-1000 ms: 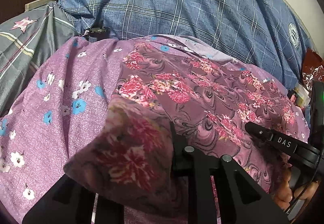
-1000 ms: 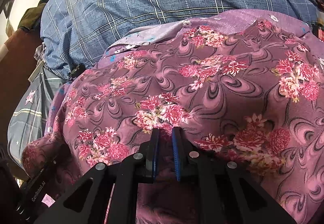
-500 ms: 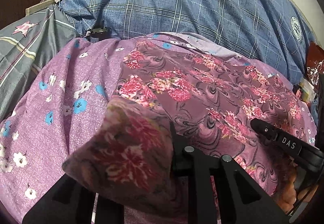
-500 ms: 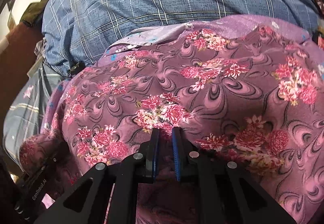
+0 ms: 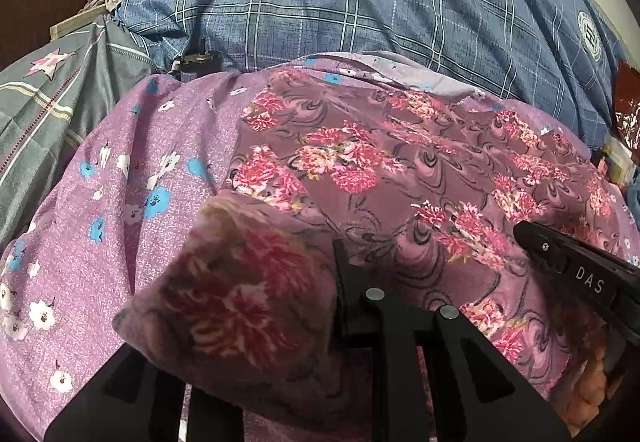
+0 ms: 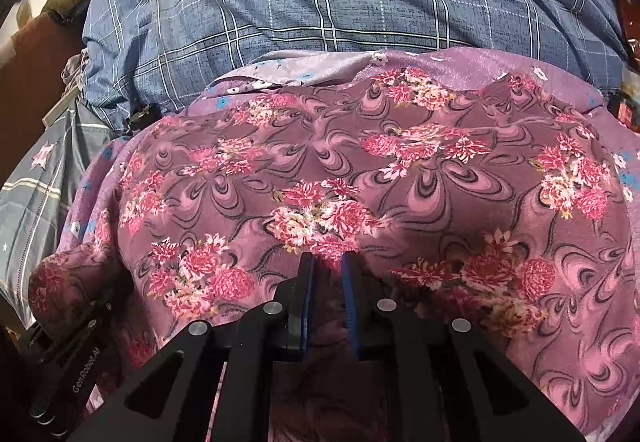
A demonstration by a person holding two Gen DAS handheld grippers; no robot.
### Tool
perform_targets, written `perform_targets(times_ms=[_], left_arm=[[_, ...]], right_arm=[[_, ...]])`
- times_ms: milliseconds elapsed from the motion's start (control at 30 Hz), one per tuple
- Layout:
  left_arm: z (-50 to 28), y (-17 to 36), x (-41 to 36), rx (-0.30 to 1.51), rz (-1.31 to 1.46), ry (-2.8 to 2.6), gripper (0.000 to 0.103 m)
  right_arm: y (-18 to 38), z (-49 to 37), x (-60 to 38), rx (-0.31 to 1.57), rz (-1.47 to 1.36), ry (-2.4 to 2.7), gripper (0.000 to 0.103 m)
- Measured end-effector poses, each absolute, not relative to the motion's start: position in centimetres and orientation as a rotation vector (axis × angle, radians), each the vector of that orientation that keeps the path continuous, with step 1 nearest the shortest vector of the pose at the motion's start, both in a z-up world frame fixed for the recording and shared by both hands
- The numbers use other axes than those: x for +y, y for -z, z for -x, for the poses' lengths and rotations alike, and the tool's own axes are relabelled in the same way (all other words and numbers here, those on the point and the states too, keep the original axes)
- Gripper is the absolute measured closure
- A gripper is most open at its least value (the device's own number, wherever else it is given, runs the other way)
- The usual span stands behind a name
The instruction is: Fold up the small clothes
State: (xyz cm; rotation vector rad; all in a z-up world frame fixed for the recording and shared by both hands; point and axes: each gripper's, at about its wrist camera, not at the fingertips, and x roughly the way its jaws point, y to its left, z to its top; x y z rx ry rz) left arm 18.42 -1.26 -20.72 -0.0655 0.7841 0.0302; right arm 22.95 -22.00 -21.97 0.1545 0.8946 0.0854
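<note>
Mauve rose-print garment (image 6: 400, 178) lies spread over a lilac cloth with blue and white blossoms (image 5: 120, 202), which shows past it at 9 o'clock in the left wrist view and as a thin band at 12 o'clock in the right wrist view. Both rest on a blue plaid bedsheet (image 5: 320, 2) that fills the far side and carries round crest prints. A grey star-patterned fabric (image 5: 48, 90) sits at 10 o'clock, with a small dark object at the sheet's edge beside it.

Right tongs (image 6: 327, 274) are clamped on the near edge of the rose-print garment, cloth bunched between the blue pads (image 6: 307, 294).

Left tongs (image 5: 320, 282) sit under a lifted corner of the same garment; this fold drapes over the left finger and hides the gap, so I cannot tell whether they pinch it. At 3 o'clock in that view the right tool's black body, lettered DAS, reaches in over the garment.
</note>
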Motion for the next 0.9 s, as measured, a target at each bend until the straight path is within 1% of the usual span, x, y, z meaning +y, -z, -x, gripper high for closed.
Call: perform_targets(times_ms=[267,433,600,900], left_arm=[[-18.5,20.85,-1.43,0.779,0.046,-0.035,0.084],[-18.57,20.94,-1.51,0.779,0.049,-0.044,0.08],[-18.63,21.02,-1.22,0.779,0.048,-0.058,0.07],[-18.65,21.05,-1.17,0.778,0.047,-0.062,0.069]], right_arm=[[21.95,-22.93,-21.92,0.894,-0.145,-0.081,0.088],[21.95,-22.93,-21.9,0.893,-0.145,-0.081,0.088],[21.96,-22.9,-21.86,0.892,-0.142,-0.08,0.088],[21.97,-22.9,-21.78,0.89,-0.131,-0.075,0.088]])
